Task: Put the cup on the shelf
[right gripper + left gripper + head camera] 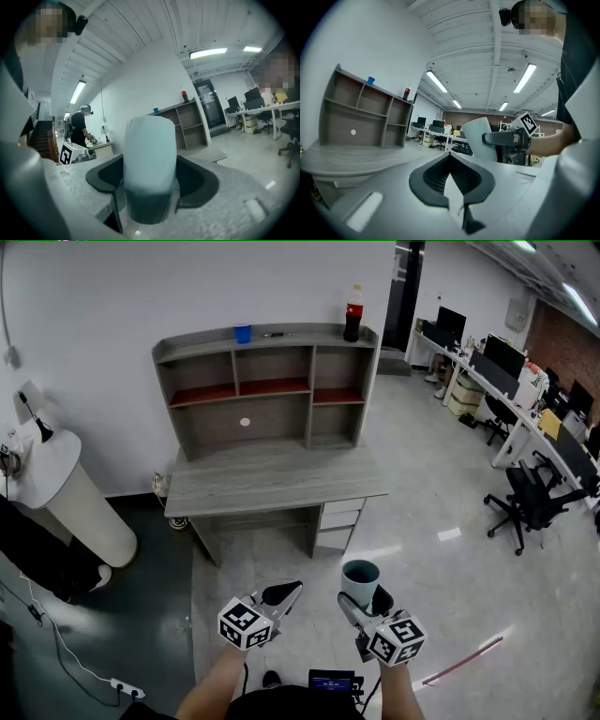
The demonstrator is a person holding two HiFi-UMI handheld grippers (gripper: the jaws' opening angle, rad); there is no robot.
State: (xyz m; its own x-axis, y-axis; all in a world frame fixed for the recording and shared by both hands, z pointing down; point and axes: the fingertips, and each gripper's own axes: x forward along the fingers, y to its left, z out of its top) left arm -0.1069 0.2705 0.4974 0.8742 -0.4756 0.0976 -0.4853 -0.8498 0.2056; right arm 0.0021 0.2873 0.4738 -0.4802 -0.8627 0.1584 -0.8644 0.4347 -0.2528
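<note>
One cup (360, 576) upright, clamped in right tool (364, 601); left tool (289, 591) closed, empty. Well apart from shelf (272, 387): carry it level, keep squeeze steady, set down gently.

I'm in an open-plan office. Right side: a row of white desks (521, 424) with monitors (504, 354), black swivel chairs (527, 501) pulled up to them. Ahead of me a grey shelf desk (272, 479) stands against a white wall (94, 315), with a drawer unit (338, 519) under it. Glossy pale floor (441, 484), brick wall (565, 345) at the far end, strip lights (436, 81) on a white ribbed ceiling (487, 47).
</note>
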